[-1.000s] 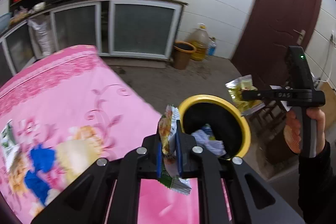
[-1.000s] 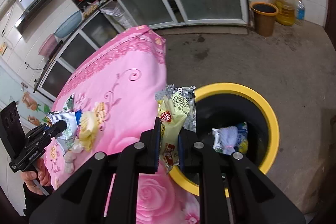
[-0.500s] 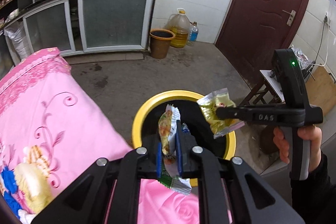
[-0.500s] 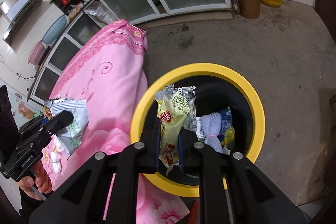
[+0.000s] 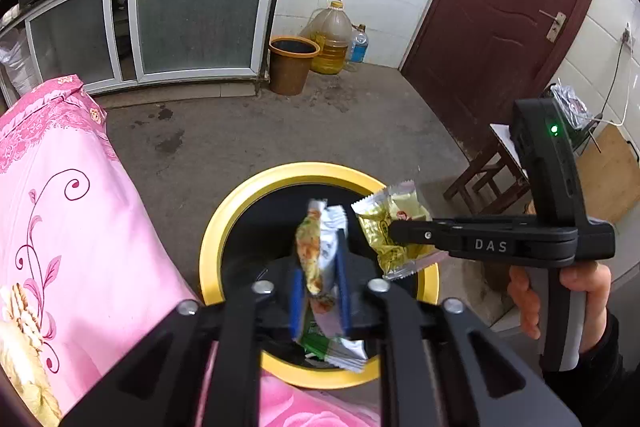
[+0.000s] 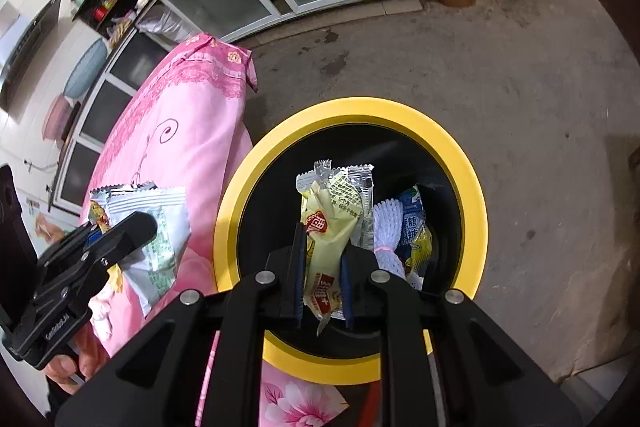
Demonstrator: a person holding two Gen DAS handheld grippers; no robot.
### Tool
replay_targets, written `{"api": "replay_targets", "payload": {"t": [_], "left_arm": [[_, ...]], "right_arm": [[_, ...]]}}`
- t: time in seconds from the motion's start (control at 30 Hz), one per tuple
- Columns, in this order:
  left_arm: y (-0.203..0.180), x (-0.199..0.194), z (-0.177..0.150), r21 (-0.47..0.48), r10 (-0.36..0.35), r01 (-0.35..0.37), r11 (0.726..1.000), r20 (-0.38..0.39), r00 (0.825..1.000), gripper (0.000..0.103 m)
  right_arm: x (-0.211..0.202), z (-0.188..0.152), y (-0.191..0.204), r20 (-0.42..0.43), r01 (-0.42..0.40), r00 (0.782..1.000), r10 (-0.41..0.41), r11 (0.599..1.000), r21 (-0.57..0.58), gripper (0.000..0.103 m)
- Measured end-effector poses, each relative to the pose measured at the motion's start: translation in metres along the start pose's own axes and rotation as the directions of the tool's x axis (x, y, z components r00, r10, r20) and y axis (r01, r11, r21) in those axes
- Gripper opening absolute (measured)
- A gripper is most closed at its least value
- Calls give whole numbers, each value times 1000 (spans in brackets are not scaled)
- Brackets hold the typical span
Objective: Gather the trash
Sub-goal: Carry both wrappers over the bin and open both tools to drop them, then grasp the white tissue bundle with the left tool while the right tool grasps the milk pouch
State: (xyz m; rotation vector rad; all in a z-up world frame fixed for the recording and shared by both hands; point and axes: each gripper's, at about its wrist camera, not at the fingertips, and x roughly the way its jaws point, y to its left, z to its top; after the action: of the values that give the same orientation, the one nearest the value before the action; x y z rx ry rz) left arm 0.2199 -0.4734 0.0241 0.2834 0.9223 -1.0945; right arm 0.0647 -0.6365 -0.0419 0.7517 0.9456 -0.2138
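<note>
Kitchen floor is bare concrete, with white-framed cabinets along the back wall and a pink floral bench (image 5: 76, 227) edging in from the left. Right beside it sits the yellow-rimmed bin (image 6: 468, 179), which has some trash in it, including what looks like white foam netting (image 6: 386, 227), though that part's kinda dark so hard to be sure.

Both grippers hang over the bin mouth, each with 1 wrapper. The left hand-held gripper (image 5: 320, 301) has its blue pads nearly closed on a white-and-green snack wrapper (image 5: 320, 251), pinched around the middle with both ends sticking out. The right hand-held gripper (image 6: 322, 279) is clamped the same way on a yellow snack packet (image 6: 330, 223), held roughly upright above the opening.

These wrappers look super light, thin and crinkly, so they probably flex rather than resist. Foil film is slick too, so a mid-body pinch across the flat faces seems the safest grab. Being that light, they could flutter sideways or cling to the pads when let go, so dropping from well inside the rim looks smart.
</note>
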Motion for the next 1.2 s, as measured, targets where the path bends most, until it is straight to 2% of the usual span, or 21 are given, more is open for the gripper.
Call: {"api": "replay_targets", "payload": {"t": [0.07,0.1,0.13,0.2,0.23,0.27,0.37,0.5,0.57,0.63,0.8,1.0,1.2], "left_arm": [[3,0,0,-17,-1,1,1000,8,1000,52],[5,0,0,-30,5,-4,1000,15,1000,59],[5,-2,-1,-39,13,-12,999,24,1000,69],[10,-7,-2,-68,3,0,998,42,999,82],[13,-10,-3,-83,2,2,997,48,999,90],[17,-14,-5,-102,5,1,995,59,998,92],[28,-30,-10,-154,34,-20,988,90,995,95],[49,-65,-26,-202,38,-8,979,144,989,95],[57,-87,-39,-197,55,-20,980,174,983,95],[67,-112,-52,-184,102,-65,981,199,975,95],[85,-171,-91,-157,114,-76,985,244,963,95],[127,-246,-154,-199,231,-183,963,255,939,95],[167,-286,-219,-248,365,-317,915,182,913,95]], "right_arm": [[3,1,-5,-13,-6,1000,6,1000,17,16],[3,1,-6,-12,9,1000,-9,1000,14,16],[4,1,-6,-10,25,1000,-25,1000,8,20],[4,1,-8,-12,23,1000,-23,999,24,34],[3,1,-10,-8,17,1000,-17,999,34,52],[2,0,-12,3,16,1000,-16,999,48,58],[1,0,-13,9,60,998,-60,997,41,58],[1,0,-14,1,32,999,-32,998,49,58],[0,-2,-12,5,24,1000,-25,999,42,59],[0,-5,-9,10,5,1000,-5,999,38,61],[0,-10,19,22,-30,999,30,999,-18,63],[9,-7,85,-3,-49,999,49,987,-155,67],[33,-9,185,-80,-119,992,97,936,-330,76]]}}
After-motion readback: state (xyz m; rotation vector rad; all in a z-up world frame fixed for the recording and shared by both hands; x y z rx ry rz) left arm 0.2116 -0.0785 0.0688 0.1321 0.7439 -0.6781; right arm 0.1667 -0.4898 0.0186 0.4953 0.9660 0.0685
